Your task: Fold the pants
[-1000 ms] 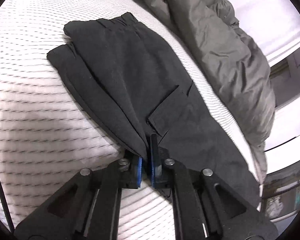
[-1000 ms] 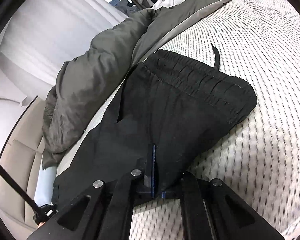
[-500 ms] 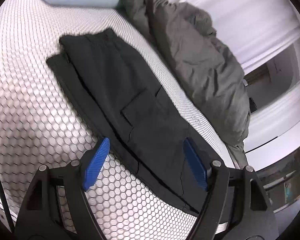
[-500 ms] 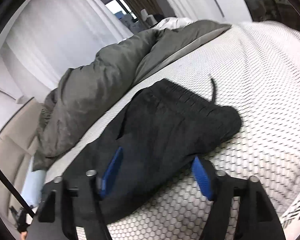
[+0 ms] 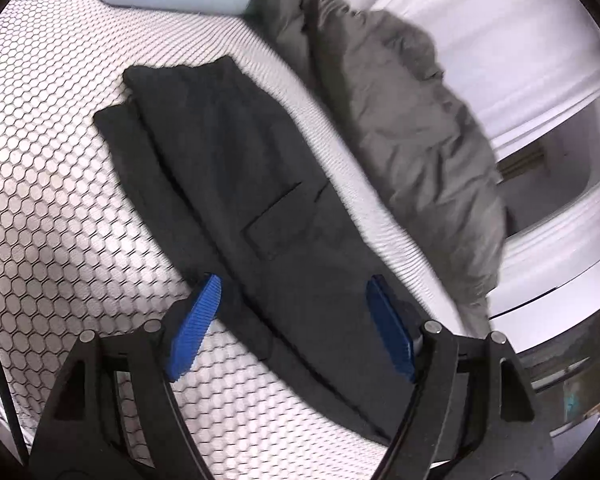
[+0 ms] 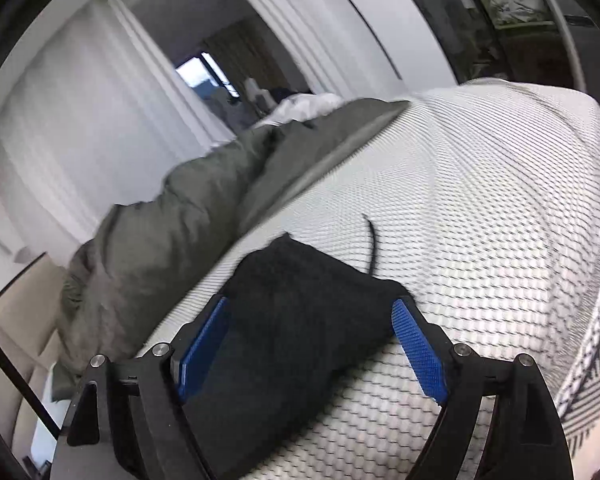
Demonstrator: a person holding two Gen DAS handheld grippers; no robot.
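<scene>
The black pants (image 5: 236, 184) lie flat on the bed (image 5: 60, 200), already folded lengthwise into one long narrow strip, leg on leg, with a flap pocket facing up. That strip runs away from the left tool (image 5: 296, 324), its long axis stretching ahead and slightly left, and the near end passes below the tool's spread blue pads, which hold nothing. The right tool (image 6: 312, 344) sits over the opposite end, at the gathered waistband, where a thin drawstring (image 6: 374, 240) trails onto the mattress; its jaws have just been opening and now stand wide, with cloth beneath them but not pinched. The cloth looks matte and limp, the mattress cover a raised honeycomb knit. A rumpled grey duvet (image 5: 400, 128) lies beyond the pants, right of the left tool.
</scene>
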